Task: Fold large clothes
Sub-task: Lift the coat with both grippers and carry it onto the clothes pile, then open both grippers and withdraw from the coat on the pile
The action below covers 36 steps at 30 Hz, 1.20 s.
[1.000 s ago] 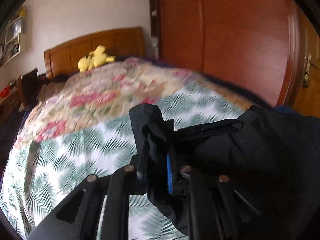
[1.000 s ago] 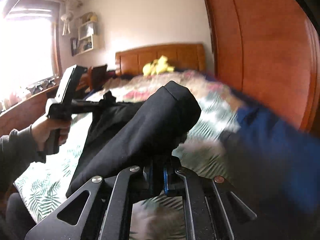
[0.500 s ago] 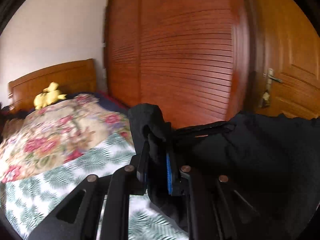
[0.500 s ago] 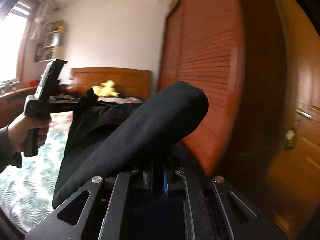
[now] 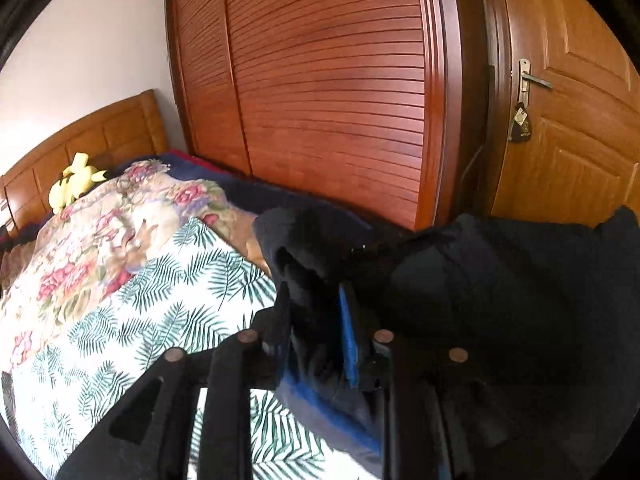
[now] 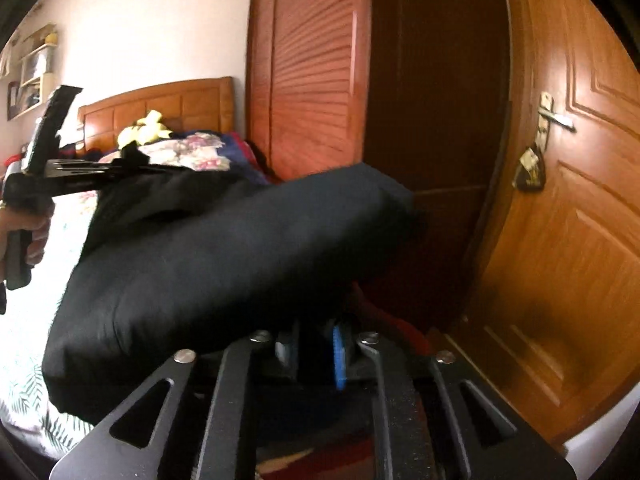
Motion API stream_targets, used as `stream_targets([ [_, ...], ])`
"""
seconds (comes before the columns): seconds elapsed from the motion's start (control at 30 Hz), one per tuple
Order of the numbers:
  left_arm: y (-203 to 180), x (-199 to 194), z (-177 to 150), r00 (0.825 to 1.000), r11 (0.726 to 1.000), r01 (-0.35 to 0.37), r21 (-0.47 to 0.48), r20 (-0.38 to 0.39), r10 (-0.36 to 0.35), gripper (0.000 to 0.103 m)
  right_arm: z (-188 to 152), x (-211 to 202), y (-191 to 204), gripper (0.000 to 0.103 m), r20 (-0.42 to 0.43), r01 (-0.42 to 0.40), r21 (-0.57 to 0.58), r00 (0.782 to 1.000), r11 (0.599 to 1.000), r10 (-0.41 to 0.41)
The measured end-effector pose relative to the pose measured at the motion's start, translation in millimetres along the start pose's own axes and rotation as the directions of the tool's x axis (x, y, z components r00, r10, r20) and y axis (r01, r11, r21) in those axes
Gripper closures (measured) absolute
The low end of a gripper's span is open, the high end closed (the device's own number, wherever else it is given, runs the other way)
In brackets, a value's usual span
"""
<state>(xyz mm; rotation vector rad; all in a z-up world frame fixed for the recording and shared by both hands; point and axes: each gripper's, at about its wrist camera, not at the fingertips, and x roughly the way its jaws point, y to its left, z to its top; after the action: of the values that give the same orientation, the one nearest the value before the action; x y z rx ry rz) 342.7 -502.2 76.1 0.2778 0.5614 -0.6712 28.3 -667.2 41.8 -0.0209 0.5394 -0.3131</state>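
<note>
A large black garment (image 5: 500, 300) hangs in the air between my two grippers, above the bed's foot end. My left gripper (image 5: 316, 320) is shut on one bunched corner of it, cloth pinched between the blue pads. My right gripper (image 6: 316, 344) is shut on another part of the garment (image 6: 224, 248), which drapes leftward across the right wrist view toward the left gripper (image 6: 120, 166), held by a hand. The fingertips of both grippers are hidden by cloth.
The bed (image 5: 132, 280) with a palm-leaf sheet and a floral quilt lies to the left. A yellow plush toy (image 5: 76, 184) sits by the wooden headboard. A slatted wooden wardrobe (image 5: 328, 100) and a wooden door (image 5: 568, 128) with a handle stand close ahead.
Both grippers have swung to the right with the garment, from facing the bed to facing the wardrobe and door. Both grips stayed shut on the cloth.
</note>
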Motion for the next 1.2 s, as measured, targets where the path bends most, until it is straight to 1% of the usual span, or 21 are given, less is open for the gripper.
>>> stream_targets([
  [0.03,0,-4,-2,1.000,1.000,-0.005,0.007,0.001,0.005,0.081,-2,-4,-1,0.073,0.005,0.014,-0.001,1.000,1.000,-0.014],
  [0.07,-1,-9,-5,1.000,1.000,-0.009,0.015,0.007,0.009,0.081,-3,-10,-2,0.066,0.018,0.025,-0.003,1.000,1.000,-0.025],
  [0.17,-3,-29,-16,0.999,0.999,-0.017,0.043,0.040,0.016,0.080,1,-28,-16,0.060,0.060,0.036,0.000,0.998,0.999,-0.036],
  [0.27,1,-50,-29,0.997,0.999,-0.009,0.043,0.080,0.005,0.079,14,-45,-9,0.058,0.117,0.045,-0.016,0.992,0.999,-0.042],
  [0.37,1,-68,-38,0.995,0.999,0.014,0.042,0.101,-0.018,0.078,36,-55,-1,0.057,0.164,0.024,-0.017,0.986,1.000,-0.021],
  [0.43,-1,-82,-46,0.993,0.999,0.021,0.046,0.118,-0.026,0.076,49,-54,8,0.057,0.171,-0.002,-0.027,0.985,1.000,0.007],
  [0.5,-5,-96,-53,0.990,0.998,0.025,0.056,0.137,-0.032,0.075,57,-50,19,0.057,0.161,-0.027,-0.039,0.986,0.999,0.033],
  [0.6,-6,-112,-63,0.989,0.998,0.043,0.055,0.142,-0.050,0.075,62,-26,26,0.057,0.116,-0.064,-0.048,0.991,0.997,0.069],
  [0.73,-5,-130,-75,0.987,0.997,0.057,0.055,0.146,-0.065,0.073,58,9,27,0.057,0.034,-0.064,-0.051,0.997,0.997,0.065],
  [0.83,-2,-140,-82,0.987,0.997,0.061,0.057,0.146,-0.068,0.070,47,38,20,0.056,-0.062,-0.081,-0.007,0.995,0.997,0.080],
  [0.9,-2,-147,-88,0.986,0.997,0.044,0.064,0.156,-0.053,0.066,37,51,21,0.056,-0.102,-0.039,-0.010,0.994,0.999,0.038],
  [0.97,0,-153,-94,0.986,0.997,0.033,0.065,0.164,-0.044,0.064,28,59,25,0.056,-0.118,-0.003,-0.021,0.993,1.000,0.000],
  [1.07,9,-163,-104,0.985,0.998,0.040,0.046,0.165,-0.047,0.062,26,58,26,0.056,-0.121,0.006,0.001,0.993,1.000,-0.005],
  [1.2,22,-180,-119,0.985,0.999,0.043,0.016,0.166,-0.045,0.058,32,45,33,0.056,-0.104,0.019,0.008,0.994,1.000,-0.019],
])
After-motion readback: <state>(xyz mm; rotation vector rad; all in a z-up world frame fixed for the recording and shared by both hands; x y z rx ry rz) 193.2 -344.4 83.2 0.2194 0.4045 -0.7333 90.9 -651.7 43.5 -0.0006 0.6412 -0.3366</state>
